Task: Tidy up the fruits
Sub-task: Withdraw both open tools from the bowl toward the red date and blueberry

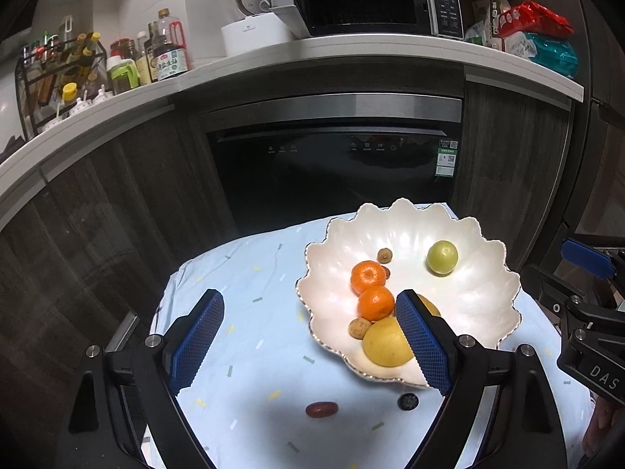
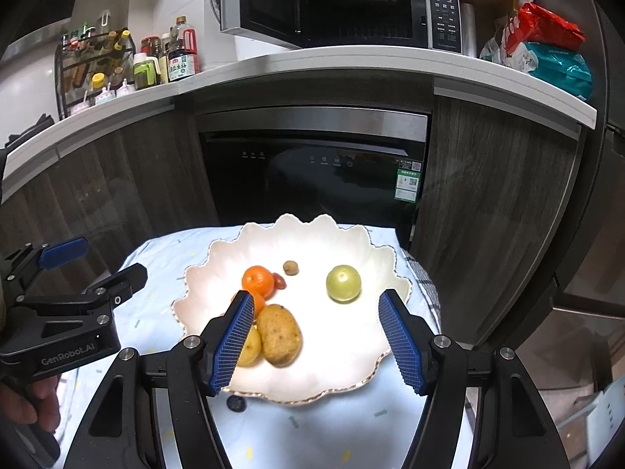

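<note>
Fruits: kiwi [image 2: 279, 334] in scalloped dish [image 2: 351, 367] between my wide, empty right gripper [image 2: 314, 338] fingers, long axis running away from me. Red date [image 1: 321, 409] lies crosswise below my left gripper [image 1: 308, 346], also wide and empty.

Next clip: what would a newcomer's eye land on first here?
The white scalloped bowl on the pale blue cloth, holding two oranges, a green fruit and a yellow one. Then the small red fruit and dark berry lying outside the bowl, near its front rim.
</note>
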